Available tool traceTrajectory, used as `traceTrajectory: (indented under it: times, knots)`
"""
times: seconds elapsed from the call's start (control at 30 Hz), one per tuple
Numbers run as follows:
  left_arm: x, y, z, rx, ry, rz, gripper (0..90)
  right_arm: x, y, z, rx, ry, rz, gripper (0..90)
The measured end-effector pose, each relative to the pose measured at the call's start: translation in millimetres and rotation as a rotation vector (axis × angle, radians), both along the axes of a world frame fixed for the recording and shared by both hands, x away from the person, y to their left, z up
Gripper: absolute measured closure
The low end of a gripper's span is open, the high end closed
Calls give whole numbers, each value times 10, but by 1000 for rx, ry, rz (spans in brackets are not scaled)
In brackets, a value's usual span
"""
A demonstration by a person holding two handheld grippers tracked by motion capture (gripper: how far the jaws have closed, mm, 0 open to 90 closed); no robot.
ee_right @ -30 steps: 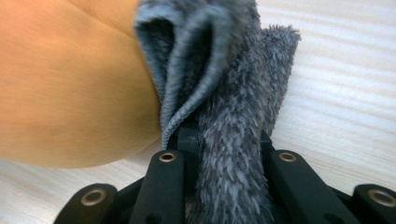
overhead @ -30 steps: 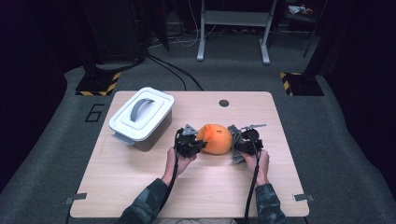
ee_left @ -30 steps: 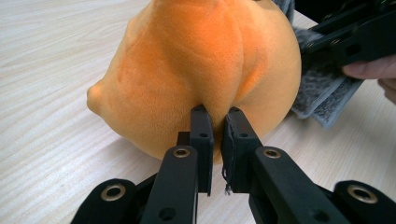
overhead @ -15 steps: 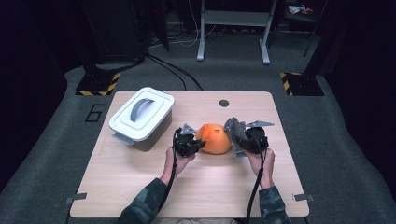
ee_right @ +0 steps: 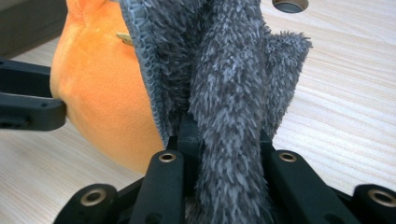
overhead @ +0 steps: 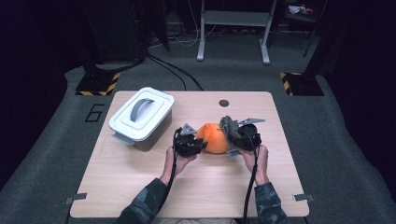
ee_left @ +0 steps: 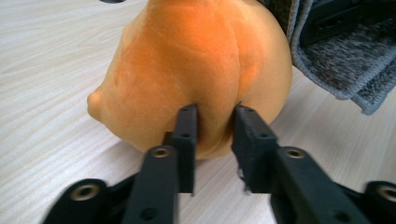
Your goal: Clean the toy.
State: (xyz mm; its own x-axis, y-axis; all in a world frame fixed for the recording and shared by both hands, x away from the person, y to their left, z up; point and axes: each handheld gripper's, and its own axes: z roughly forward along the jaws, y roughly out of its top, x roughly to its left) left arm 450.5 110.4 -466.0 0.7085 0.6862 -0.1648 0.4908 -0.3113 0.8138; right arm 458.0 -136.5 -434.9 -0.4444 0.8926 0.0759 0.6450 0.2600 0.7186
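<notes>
An orange plush toy (overhead: 212, 137) rests on the wooden table (overhead: 154, 182) near its middle. My left gripper (overhead: 198, 145) is shut on the toy's near side; a fold of the plush (ee_left: 196, 70) is pinched between the two jaws (ee_left: 215, 133). My right gripper (overhead: 233, 136) is shut on a grey fluffy cloth (overhead: 228, 126). The cloth (ee_right: 224, 70) stands up from the right gripper (ee_right: 225, 140) and presses against the toy's right flank (ee_right: 102, 93). In the left gripper view the cloth (ee_left: 336, 65) hangs just behind the toy.
A grey box with a white handled lid (overhead: 140, 116) stands at the table's back left. A small dark round hole (overhead: 224, 103) sits near the far edge. The front half of the table is bare wood.
My right gripper has moved a little forward and left with the cloth, bringing it against the toy. The left gripper and the toy have stayed in place.
</notes>
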Motion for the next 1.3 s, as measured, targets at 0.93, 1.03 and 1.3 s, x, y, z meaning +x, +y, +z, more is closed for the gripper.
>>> traceTrajectory:
  times: [0.93, 1.03, 1.3]
  knots:
    - [-28, -124, -103, 87, -93, 8, 829, -90, -80, 69, 29, -44, -3, 743]
    - [-28, -120, -70, 50, -74, 1, 833, -158, -31, 175, 35, -72, 19, 743]
    - [-98, -151, 25, -18, -42, -19, 835, -244, 269, 362, 26, -110, 105, 743]
